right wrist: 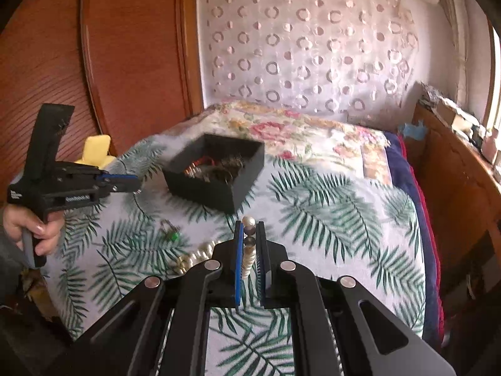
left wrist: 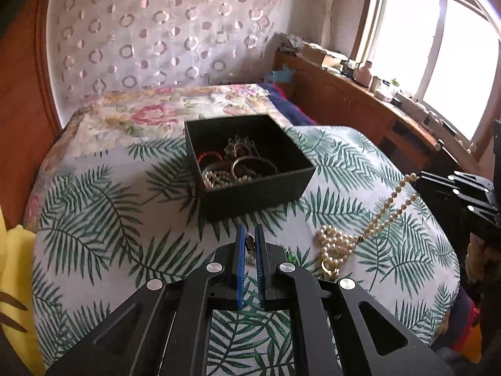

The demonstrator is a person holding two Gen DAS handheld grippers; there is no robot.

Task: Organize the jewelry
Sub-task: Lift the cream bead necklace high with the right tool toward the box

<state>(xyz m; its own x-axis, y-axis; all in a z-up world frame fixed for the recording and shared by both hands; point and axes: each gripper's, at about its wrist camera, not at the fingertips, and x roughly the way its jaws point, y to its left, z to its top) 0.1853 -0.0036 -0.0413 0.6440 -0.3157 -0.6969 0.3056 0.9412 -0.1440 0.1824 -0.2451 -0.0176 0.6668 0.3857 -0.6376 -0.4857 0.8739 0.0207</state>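
Left gripper (left wrist: 250, 240) pinches a small dark trinket (left wrist: 249, 244); right gripper (right wrist: 249, 230) clamps the pearl necklace (left wrist: 360, 228), which trails to the bed (mostly heaped). Both face the black box (left wrist: 250, 181) ahead, the left nearer.

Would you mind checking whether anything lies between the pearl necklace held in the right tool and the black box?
Nothing visible does. The right tool grips the pearl necklace, and only bare leaf-print cloth separates it from the open black box. The left tool stays off to the side.
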